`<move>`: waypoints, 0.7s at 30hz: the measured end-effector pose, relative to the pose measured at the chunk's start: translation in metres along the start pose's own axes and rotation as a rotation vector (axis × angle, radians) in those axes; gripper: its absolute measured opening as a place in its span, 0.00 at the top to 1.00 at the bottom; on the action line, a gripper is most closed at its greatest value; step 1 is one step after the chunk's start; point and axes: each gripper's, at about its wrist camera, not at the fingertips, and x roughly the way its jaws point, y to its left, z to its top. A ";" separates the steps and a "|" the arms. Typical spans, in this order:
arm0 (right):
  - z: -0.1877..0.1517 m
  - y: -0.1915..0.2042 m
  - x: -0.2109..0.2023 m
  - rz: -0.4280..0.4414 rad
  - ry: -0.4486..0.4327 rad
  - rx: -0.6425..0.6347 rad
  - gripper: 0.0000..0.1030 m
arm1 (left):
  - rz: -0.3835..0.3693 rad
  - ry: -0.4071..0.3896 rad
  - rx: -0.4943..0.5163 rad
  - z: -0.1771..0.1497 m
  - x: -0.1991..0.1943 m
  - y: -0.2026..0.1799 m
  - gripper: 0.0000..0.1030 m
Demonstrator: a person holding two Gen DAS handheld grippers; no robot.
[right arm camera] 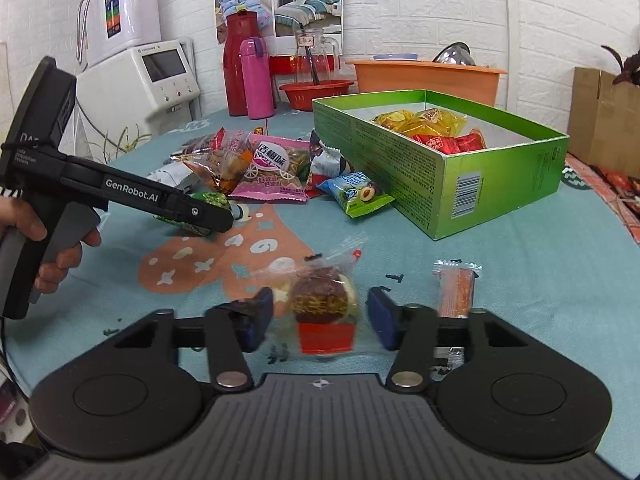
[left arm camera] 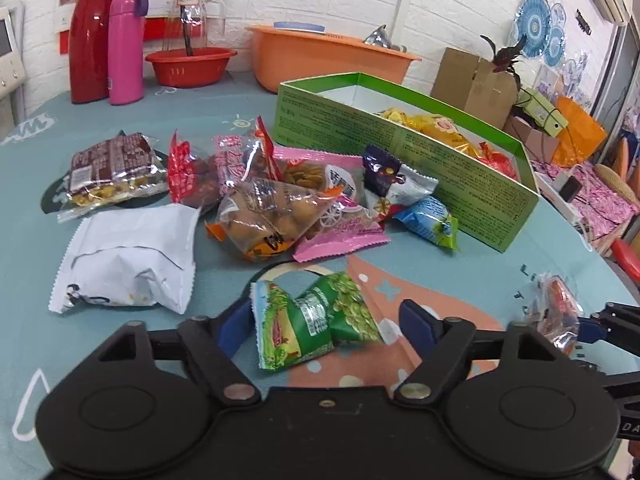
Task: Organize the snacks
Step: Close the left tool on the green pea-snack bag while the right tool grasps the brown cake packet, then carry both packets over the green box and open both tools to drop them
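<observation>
Only R view: orange stick pkt [right arm camera: 456, 292].

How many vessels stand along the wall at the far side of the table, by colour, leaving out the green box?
Red: 2, the thermos and the basin
Pink: 1, the bottle
Orange: 1, the tub
Clear glass: 1, the pitcher
Total: 5
</observation>
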 end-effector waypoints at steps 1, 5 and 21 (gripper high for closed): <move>0.000 0.000 0.000 0.004 -0.005 0.002 0.24 | 0.006 0.001 0.007 0.001 0.000 0.000 0.18; 0.002 -0.003 -0.002 0.019 -0.016 0.020 0.34 | 0.012 0.005 0.026 -0.001 -0.002 -0.006 0.21; 0.043 -0.007 -0.020 0.016 -0.163 -0.020 0.43 | -0.212 -0.134 -0.033 0.052 -0.033 -0.034 0.20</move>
